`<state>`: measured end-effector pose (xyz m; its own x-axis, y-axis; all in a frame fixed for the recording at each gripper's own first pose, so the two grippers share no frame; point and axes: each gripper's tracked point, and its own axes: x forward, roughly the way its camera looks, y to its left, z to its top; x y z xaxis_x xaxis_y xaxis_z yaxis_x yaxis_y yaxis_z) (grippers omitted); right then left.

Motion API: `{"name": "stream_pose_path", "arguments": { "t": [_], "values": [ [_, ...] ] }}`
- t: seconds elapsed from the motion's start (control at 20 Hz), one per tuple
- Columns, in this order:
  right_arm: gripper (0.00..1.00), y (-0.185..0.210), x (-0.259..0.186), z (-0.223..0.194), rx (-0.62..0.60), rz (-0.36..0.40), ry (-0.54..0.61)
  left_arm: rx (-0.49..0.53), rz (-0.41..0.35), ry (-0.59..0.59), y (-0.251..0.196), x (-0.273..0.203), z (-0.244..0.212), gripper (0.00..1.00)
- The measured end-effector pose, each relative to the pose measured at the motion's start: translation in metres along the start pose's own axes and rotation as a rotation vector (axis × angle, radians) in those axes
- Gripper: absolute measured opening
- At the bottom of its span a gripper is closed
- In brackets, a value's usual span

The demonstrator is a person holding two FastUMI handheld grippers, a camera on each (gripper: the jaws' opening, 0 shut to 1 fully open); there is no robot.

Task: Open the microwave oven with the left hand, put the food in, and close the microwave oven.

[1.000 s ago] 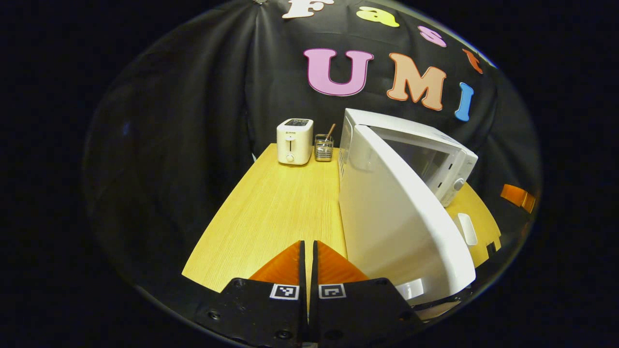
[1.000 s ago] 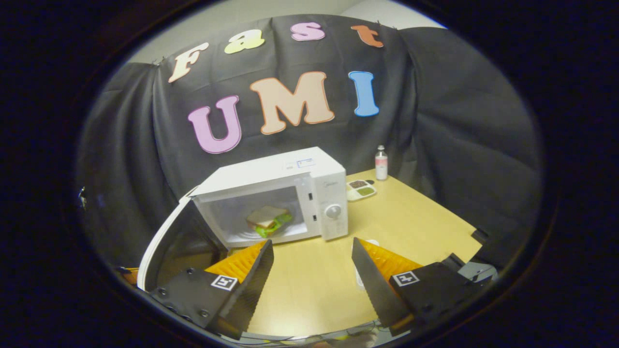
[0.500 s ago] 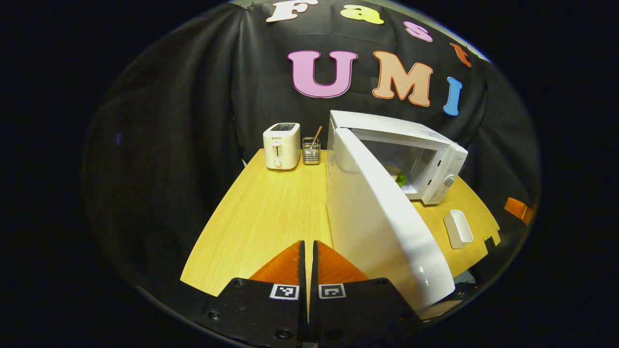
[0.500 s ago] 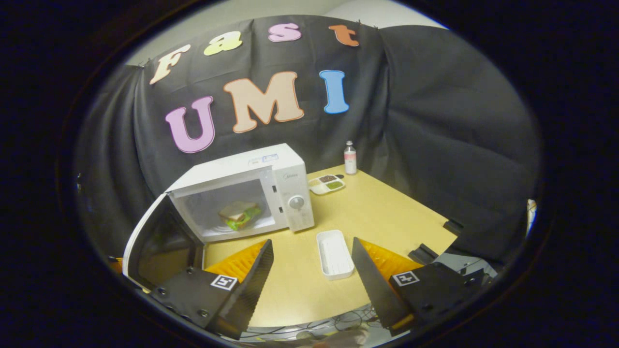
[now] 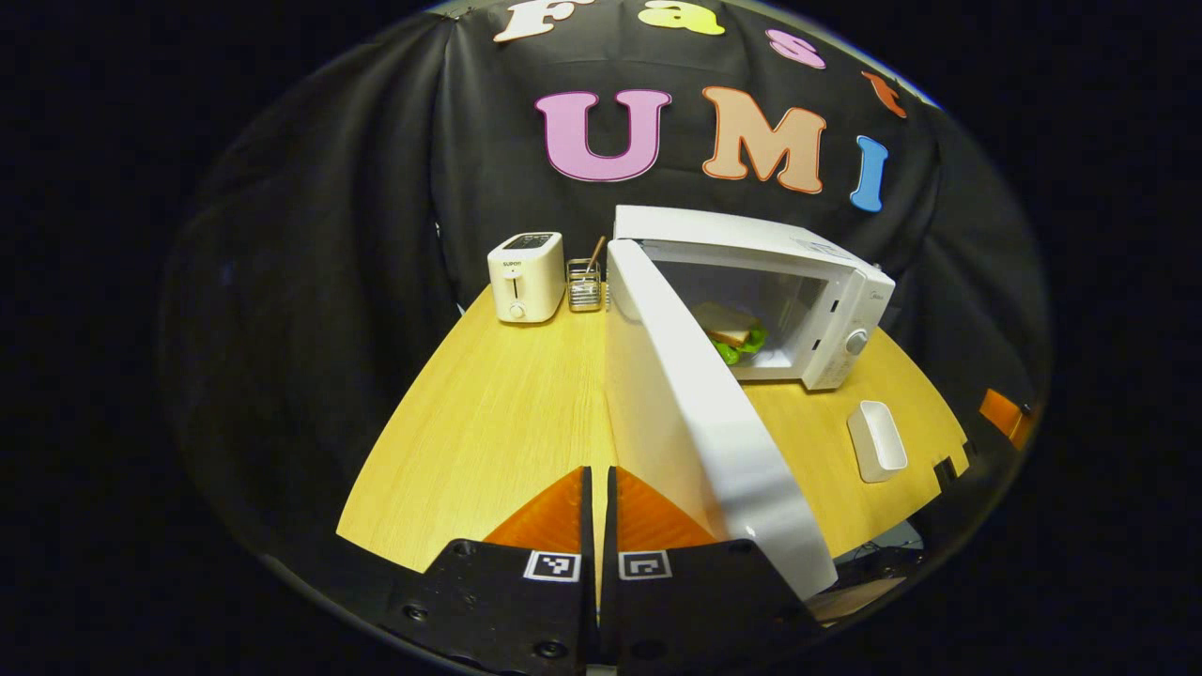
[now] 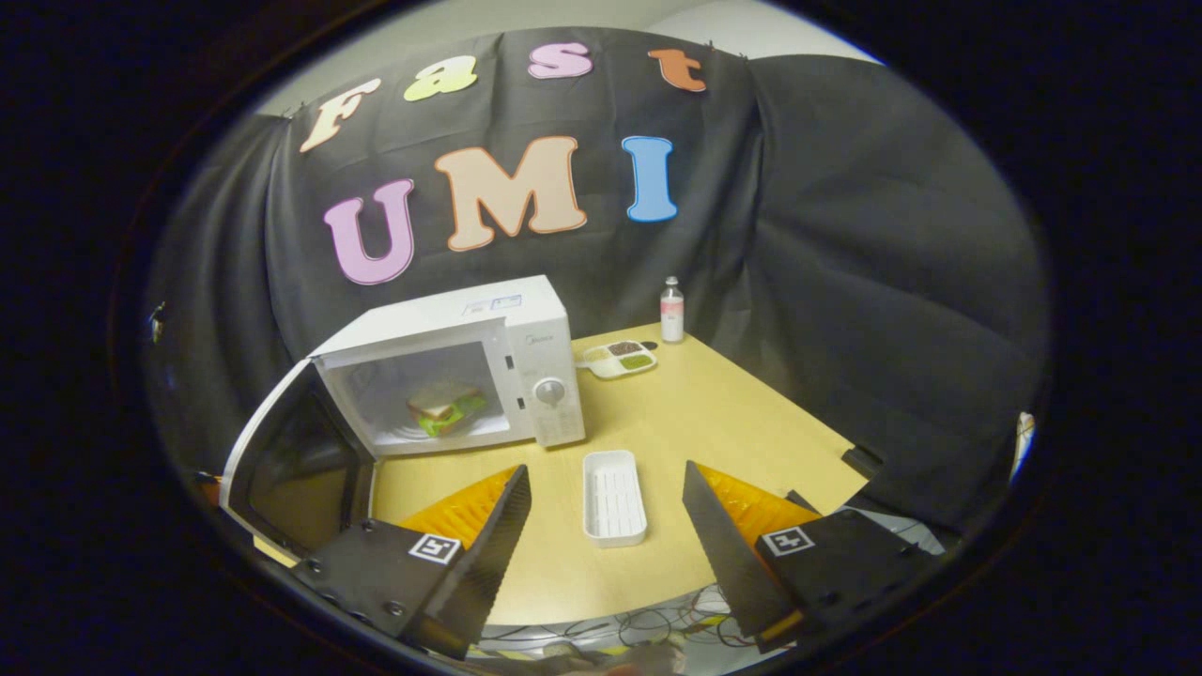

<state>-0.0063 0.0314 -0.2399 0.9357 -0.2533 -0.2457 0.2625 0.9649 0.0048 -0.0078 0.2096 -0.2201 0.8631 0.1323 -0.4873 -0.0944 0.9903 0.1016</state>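
In the left gripper view, the left tool (image 5: 597,512) is clenched on nothing, above the worktop (image 5: 488,422) edge, beside the open door (image 5: 700,432). The sandwich (image 5: 731,330) lies inside the microwave (image 5: 751,282). A toaster (image 5: 526,277) stands far back.

In the right gripper view, the right tool (image 6: 606,526) hangs released above a white tray (image 6: 612,496). The sandwich (image 6: 443,407) sits in the microwave (image 6: 451,371), door (image 6: 286,469) swung wide.

The white microwave oven (image 6: 526,347) stands on the wooden surface (image 6: 714,413), its door (image 5: 695,422) swung wide open toward the near left — a sandwich (image 6: 441,406) with green lettuce lies flat inside the cavity.
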Motion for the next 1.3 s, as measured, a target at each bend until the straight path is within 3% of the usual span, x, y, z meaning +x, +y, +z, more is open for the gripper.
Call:
{"name": "stream_pose_path", "arguments": {
  "t": [0.4, 0.8, 0.85, 0.9, 1.05, 1.1, 1.15, 1.3],
  "values": [
    [0.99, -0.054, 0.016, 0.020, -0.007, 0.011, -0.009, -0.007, -0.037, -0.004, -0.083, 0.011, 0.014, 0.01],
    [1.00, -0.116, 0.023, 0.043, 0.010, -0.032, -0.056, 0.004, -0.157, -0.024, -0.179, 0.035, 0.035, 0.01],
    [0.92, -0.123, 0.024, 0.048, 0.012, -0.037, -0.068, 0.004, -0.168, -0.025, -0.189, 0.040, 0.039, 0.01],
    [1.00, -0.129, 0.025, 0.052, 0.014, -0.041, -0.081, 0.003, -0.177, -0.033, -0.199, 0.043, 0.043, 0.01],
    [0.99, -0.143, 0.033, 0.063, 0.011, -0.050, -0.110, 0.019, -0.182, -0.062, -0.223, 0.056, 0.060, 0.01],
    [0.92, -0.147, 0.034, 0.067, 0.009, -0.051, -0.120, 0.020, -0.187, -0.072, -0.231, 0.061, 0.064, 0.01],
    [0.99, -0.149, 0.037, 0.071, 0.005, -0.052, -0.133, 0.021, -0.192, -0.082, -0.239, 0.065, 0.071, 0.01],
    [0.99, -0.154, 0.043, 0.080, 0.001, -0.041, -0.159, 0.030, -0.191, -0.107, -0.258, 0.078, 0.088, 0.00]
  ]
}}
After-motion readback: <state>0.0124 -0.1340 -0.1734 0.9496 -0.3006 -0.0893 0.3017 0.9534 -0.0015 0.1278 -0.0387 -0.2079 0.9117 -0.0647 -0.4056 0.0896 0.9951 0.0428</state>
